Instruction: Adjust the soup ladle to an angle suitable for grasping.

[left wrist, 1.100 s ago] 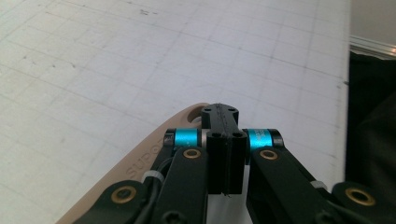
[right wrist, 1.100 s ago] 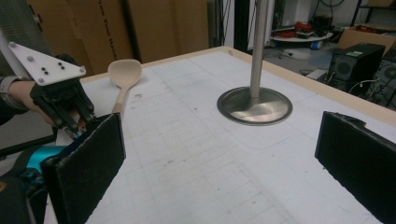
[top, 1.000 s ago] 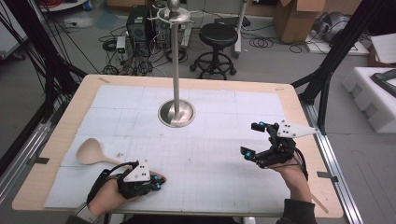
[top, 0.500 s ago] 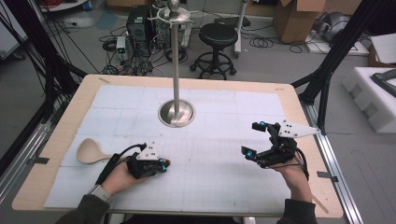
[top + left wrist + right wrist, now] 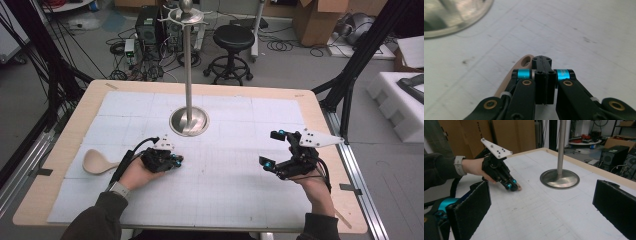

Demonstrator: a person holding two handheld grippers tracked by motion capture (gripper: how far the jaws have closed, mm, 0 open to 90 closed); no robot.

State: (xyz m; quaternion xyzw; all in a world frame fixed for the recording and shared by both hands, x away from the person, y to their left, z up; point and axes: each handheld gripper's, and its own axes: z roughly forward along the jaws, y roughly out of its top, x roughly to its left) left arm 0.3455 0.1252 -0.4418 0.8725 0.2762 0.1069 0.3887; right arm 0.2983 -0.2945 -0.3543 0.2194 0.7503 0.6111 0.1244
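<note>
I see my left gripper (image 5: 172,161) low over the white mat, jaws pressed together on the handle end of a wooden rice spoon (image 5: 98,162). The left gripper view shows the handle's tip with its hanging hole (image 5: 526,61) poking out beside the closed jaws. The spoon's bowl rests on the mat, trailing toward the table's left edge. My right gripper (image 5: 275,148) waits near the right side, jaws spread wide and holding nothing. Between them stands a steel hanging stand (image 5: 188,120) with hooks on top. I judge the pick-up done; lifting the spoon and hanging it by its hole remains.
</note>
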